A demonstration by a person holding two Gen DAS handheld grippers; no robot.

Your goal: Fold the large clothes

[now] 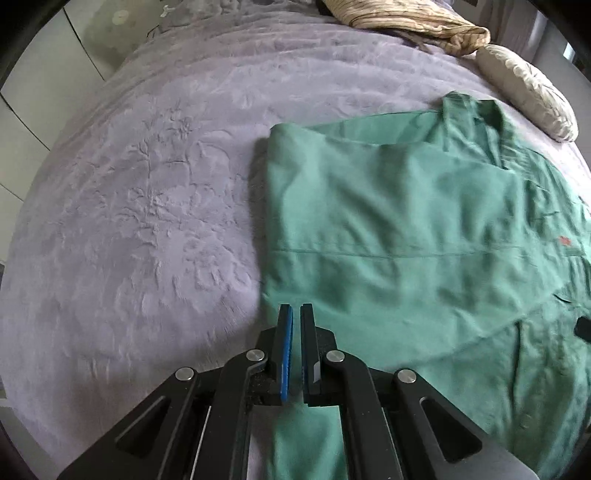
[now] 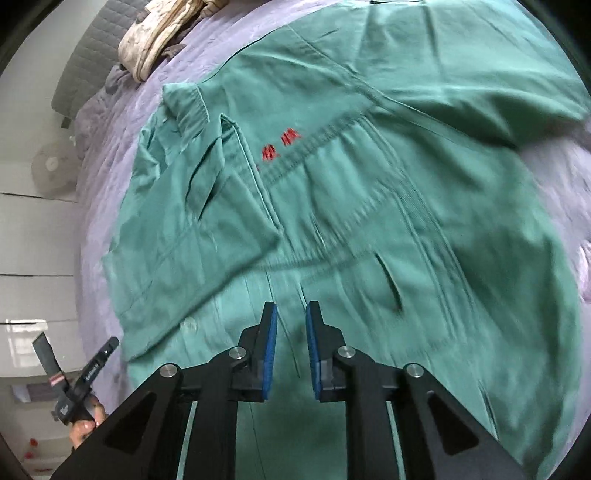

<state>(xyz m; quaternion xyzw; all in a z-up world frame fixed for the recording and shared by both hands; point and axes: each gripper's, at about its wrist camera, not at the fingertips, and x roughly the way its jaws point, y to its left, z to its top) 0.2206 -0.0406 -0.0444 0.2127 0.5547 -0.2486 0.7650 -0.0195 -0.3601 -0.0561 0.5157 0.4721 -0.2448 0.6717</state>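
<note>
A large green work jacket (image 1: 406, 229) lies flat on the bed, collar (image 2: 188, 99) toward the pillows and red stitched characters (image 2: 280, 146) on the chest. One side is folded over the front, and its edge (image 2: 236, 266) runs slantwise across the body. My left gripper (image 1: 296, 308) hovers over the jacket's near left corner, jaws shut with nothing between the blue pads. My right gripper (image 2: 291, 306) hangs above the lower front of the jacket (image 2: 369, 184), open by a narrow gap with nothing in it. In the right wrist view, a hand (image 2: 85, 424) holds the left gripper (image 2: 74, 373) at the lower left.
An embossed lavender cover (image 1: 147, 221) spreads over the bed to the left of the jacket. A beige pillow (image 1: 528, 92) and crumpled striped bedding (image 1: 406, 22) lie beyond the collar. Past the bed are a grey headboard (image 2: 85, 62), a fan (image 2: 51, 166) and white cupboards.
</note>
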